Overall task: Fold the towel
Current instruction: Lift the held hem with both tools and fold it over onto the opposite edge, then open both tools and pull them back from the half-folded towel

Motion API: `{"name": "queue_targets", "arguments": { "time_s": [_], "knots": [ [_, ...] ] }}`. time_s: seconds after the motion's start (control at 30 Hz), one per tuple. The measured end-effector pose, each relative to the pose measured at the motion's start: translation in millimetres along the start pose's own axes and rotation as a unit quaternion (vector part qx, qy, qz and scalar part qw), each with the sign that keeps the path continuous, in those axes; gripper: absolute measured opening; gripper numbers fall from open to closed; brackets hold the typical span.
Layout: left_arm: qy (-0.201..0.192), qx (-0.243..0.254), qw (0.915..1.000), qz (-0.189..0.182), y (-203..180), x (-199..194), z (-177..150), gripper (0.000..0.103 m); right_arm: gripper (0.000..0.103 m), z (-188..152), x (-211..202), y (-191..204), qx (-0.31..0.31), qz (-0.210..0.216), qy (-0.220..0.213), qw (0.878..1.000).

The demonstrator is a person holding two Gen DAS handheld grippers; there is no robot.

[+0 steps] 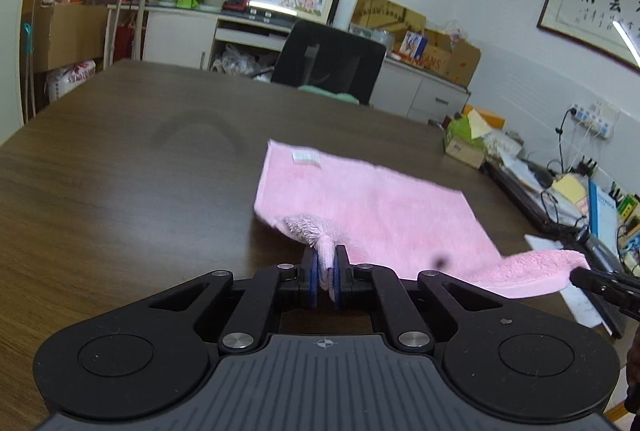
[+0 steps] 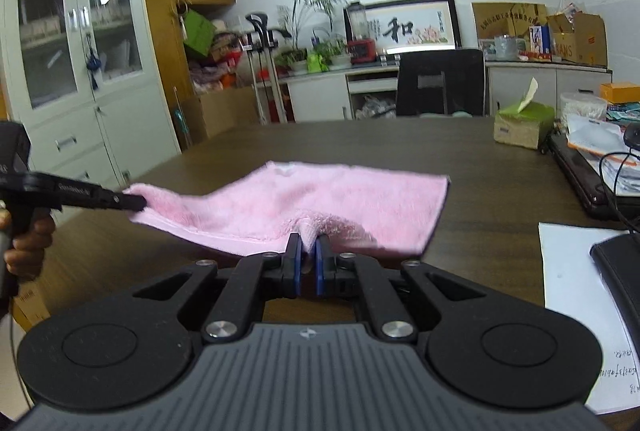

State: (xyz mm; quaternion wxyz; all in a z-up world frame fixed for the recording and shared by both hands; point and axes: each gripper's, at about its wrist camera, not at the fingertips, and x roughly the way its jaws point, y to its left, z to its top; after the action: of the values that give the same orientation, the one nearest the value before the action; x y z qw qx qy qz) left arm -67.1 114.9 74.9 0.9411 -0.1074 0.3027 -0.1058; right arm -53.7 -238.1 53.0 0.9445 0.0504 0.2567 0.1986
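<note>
Both tools (image 1: 327, 263) (image 2: 308, 251) hiding pinched towel (image 1: 360, 203) corners

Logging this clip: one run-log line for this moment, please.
stage: near edge lifted | left gripper: shut on towel | right gripper: shut on towel | far edge: on table

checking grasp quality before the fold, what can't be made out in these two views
- Left wrist view: how deep the towel sits in the left gripper; the blue pads cover the pinched fold.
- Left wrist view: the right gripper is cut off by the right edge.
- Right wrist view: the towel's near edge is hidden behind the right gripper's own body.
- Both views: the white label is too small and blurred to read.
</note>
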Motion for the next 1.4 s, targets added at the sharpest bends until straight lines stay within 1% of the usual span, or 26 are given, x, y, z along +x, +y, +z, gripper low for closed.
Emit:
{"name": "queue_targets", "arguments": {
  "time_s": [0.27, 0.37, 0.43, 0.5, 0.63, 0.7, 0.77, 0.83, 0.87, 0.9, 0.93, 1.03, 1.1, 1.13, 1.23, 1.27, 1.33, 1.4],
  "knots": [
    [-0.02, 0.005, 0.9995, 0.023, -12.7, 33.6, 57.5, 0.007, 0.007, 27.3, 3.8, -5.4, 0.04, -0.006, -0.033, 0.999],
    [0.005, 0.004, 0.9991, 0.041, -19.8, 82.6, 72.7, 0.008, 0.007, 36.2, 5.1, -7.8, 0.053, -0.008, -0.042, 0.998],
    [0.024, 0.004, 0.9984, 0.051, -20.1, 107.9, 78.1, 0.008, 0.007, 54.7, 32.8, -37.2, 0.079, -0.019, -0.027, 0.996],
    [0.036, 0.011, 0.9976, 0.058, -21.2, 132.0, 81.8, 0.008, 0.007, 55.3, 51.9, -48.1, 0.092, -0.027, -0.016, 0.995],
    [0.072, 0.003, 0.9952, 0.066, -16.9, 172.8, 86.3, 0.01, 0.008, 46.4, 82.9, -65.6, 0.124, -0.027, 0.014, 0.992],
    [0.068, -0.007, 0.9954, 0.067, -12.8, 177.8, 89.2, 0.013, 0.011, 42.3, 91.3, -71.2, 0.132, -0.03, 0.019, 0.991],
    [0.064, -0.016, 0.9956, 0.067, -8.7, 182.9, 92.2, 0.014, 0.015, 40.2, 95.0, -74.4, 0.135, -0.031, 0.016, 0.99],
    [0.059, -0.026, 0.9956, 0.067, -4.6, 187.9, 95.1, 0.027, 0.017, 40.6, 98.5, -77.7, 0.133, -0.037, 0.011, 0.99],
    [0.057, -0.031, 0.9956, 0.067, -2.6, 190.4, 96.6, 0.029, 0.019, 40.8, 100.3, -79.3, 0.132, -0.039, 0.009, 0.99],
    [0.055, -0.035, 0.9956, 0.067, -0.6, 193.0, 98.1, 0.033, 0.02, 41.1, 102.3, -80.9, 0.133, -0.044, 0.007, 0.99],
    [0.053, -0.04, 0.9955, 0.068, 1.5, 195.5, 99.6, 0.04, 0.024, 41.4, 104.4, -82.6, 0.135, -0.051, 0.007, 0.99],
    [0.046, -0.052, 0.9954, 0.067, 7.6, 201.4, 103.2, 0.047, 0.026, 40.1, 108.5, -84.2, 0.13, -0.061, 0.007, 0.99],
    [0.041, -0.047, 0.9961, 0.063, 15.9, 178.6, 96.9, 0.052, 0.03, 37.5, 110.3, -82.9, 0.126, -0.062, 0.008, 0.99],
    [0.038, -0.045, 0.9962, 0.064, 18.7, 175.5, 95.0, 0.052, 0.034, 36.1, 111.3, -82.2, 0.125, -0.063, 0.009, 0.99],
    [0.031, -0.039, 0.9968, 0.063, 27.2, 165.3, 89.3, 0.052, 0.038, 32.0, 114.2, -80.3, 0.121, -0.067, 0.01, 0.99],
    [0.032, -0.036, 0.9969, 0.062, 29.0, 163.4, 89.6, 0.052, 0.041, 30.7, 115.2, -79.7, 0.12, -0.068, 0.011, 0.99],
    [0.039, -0.023, 0.997, 0.063, 32.4, 159.0, 81.8, 0.052, 0.044, 27.9, 117.2, -78.4, 0.118, -0.071, 0.012, 0.99],
    [0.047, -0.009, 0.9968, 0.064, 32.9, 159.4, 73.5, 0.054, 0.044, 25.2, 119.2, -77.1, 0.115, -0.073, 0.013, 0.991]
  ]
}}
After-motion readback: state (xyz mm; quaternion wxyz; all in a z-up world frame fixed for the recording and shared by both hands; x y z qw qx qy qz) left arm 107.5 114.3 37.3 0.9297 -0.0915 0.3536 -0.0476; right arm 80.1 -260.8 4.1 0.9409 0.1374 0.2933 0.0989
